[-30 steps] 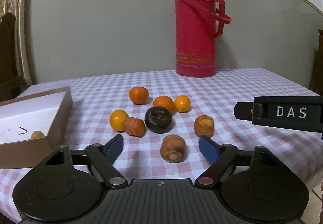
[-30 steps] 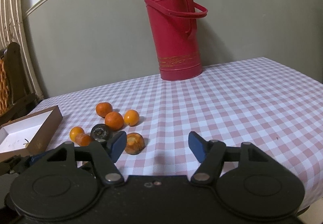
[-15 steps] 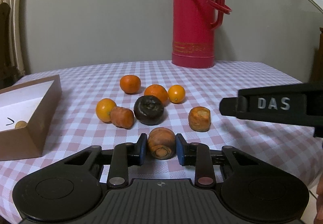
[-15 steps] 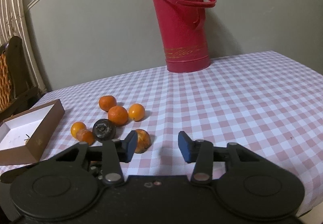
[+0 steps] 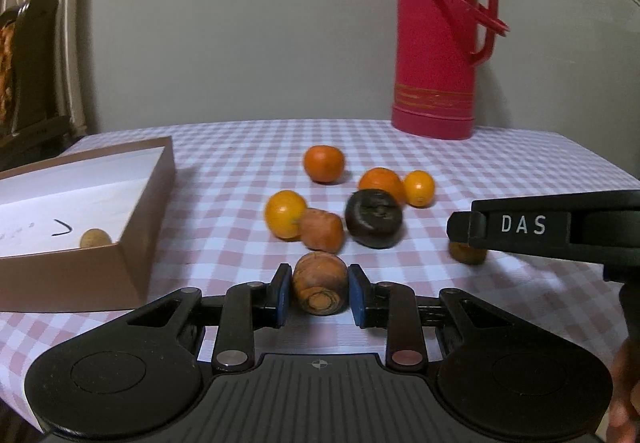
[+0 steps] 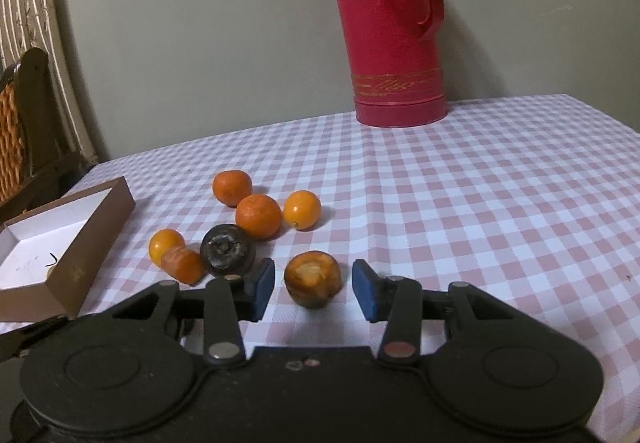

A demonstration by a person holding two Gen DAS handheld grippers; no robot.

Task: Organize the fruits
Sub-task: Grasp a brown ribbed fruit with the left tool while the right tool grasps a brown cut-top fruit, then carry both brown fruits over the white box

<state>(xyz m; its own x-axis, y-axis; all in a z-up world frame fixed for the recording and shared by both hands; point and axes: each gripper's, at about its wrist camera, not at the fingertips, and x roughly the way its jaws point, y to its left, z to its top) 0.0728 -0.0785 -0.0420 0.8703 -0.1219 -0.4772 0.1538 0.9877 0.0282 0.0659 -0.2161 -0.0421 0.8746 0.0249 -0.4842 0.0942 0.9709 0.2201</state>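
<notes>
- Orange-brown and wrinkled, a stubby fruit (image 5: 320,289) sits pinched between the blue pads (image 5: 282,295) of my left gripper (image 5: 319,296), its cut end facing my camera, low over the pink checked tablecloth (image 5: 224,171).
- Both sets of my jaws have just been closing; the left pair presses on that fruit.
- My right gripper (image 6: 313,290) straddles another brownish fruit (image 6: 313,279) with a pale top, but a gap shows on each side, so those jaws stay spread.
- Beyond, four oranges cluster around a dark round fruit (image 5: 373,218) and an orange stub (image 5: 322,230).
- At my left lies a brown cardboard box (image 5: 136,227), one small tan fruit (image 5: 95,239) inside.
- A red thermos (image 5: 438,39) stands at the table's far side.
</notes>
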